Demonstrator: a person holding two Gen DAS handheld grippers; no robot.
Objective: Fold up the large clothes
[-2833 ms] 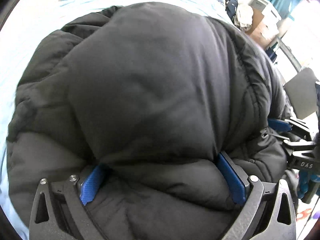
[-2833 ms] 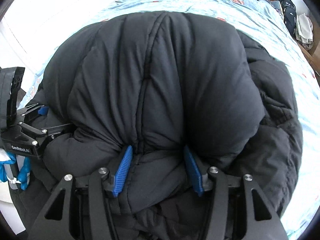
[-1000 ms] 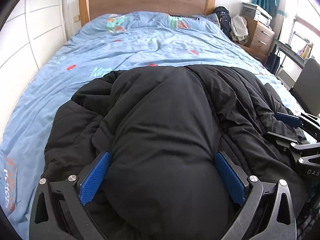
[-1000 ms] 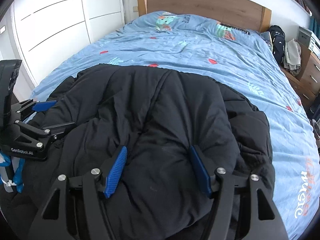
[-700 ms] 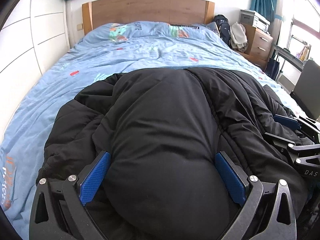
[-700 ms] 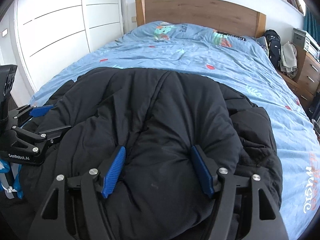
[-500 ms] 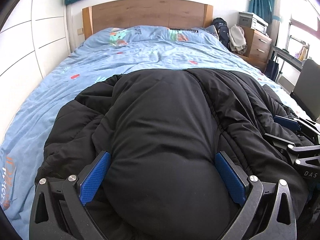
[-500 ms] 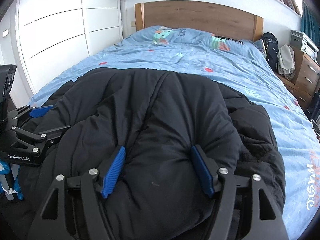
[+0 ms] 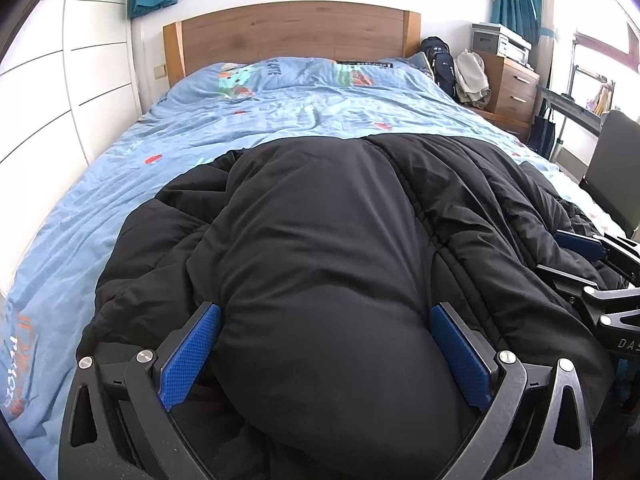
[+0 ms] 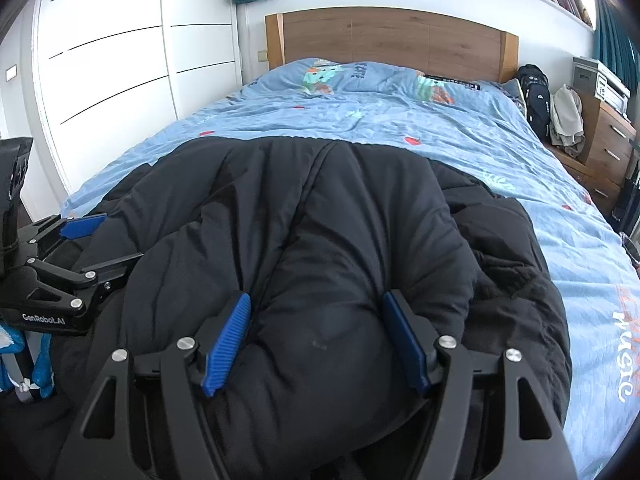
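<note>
while a thick fold of a black padded coat bulges between its blue pads, the left gripper grips the garment at the near end of a bed with a light blue cover. the right gripper, alongside it, has a similar puffy roll wedged between its pads, jaws set fairly wide around the bulk. the coat lies spread across the foot half of the bed, its far edge reaching about the middle of the mattress, with bunched cloth along its right side. a wooden headboard and a bedside chest of drawers stand well beyond it.

the step in hand looks like laying a doubled-over section down onto the rest of the coat, both tools working the near edge together. the next move probably calls for settling the fold flat, then easing both grips off without dragging the slippery, springy filling back out of shape.
</note>
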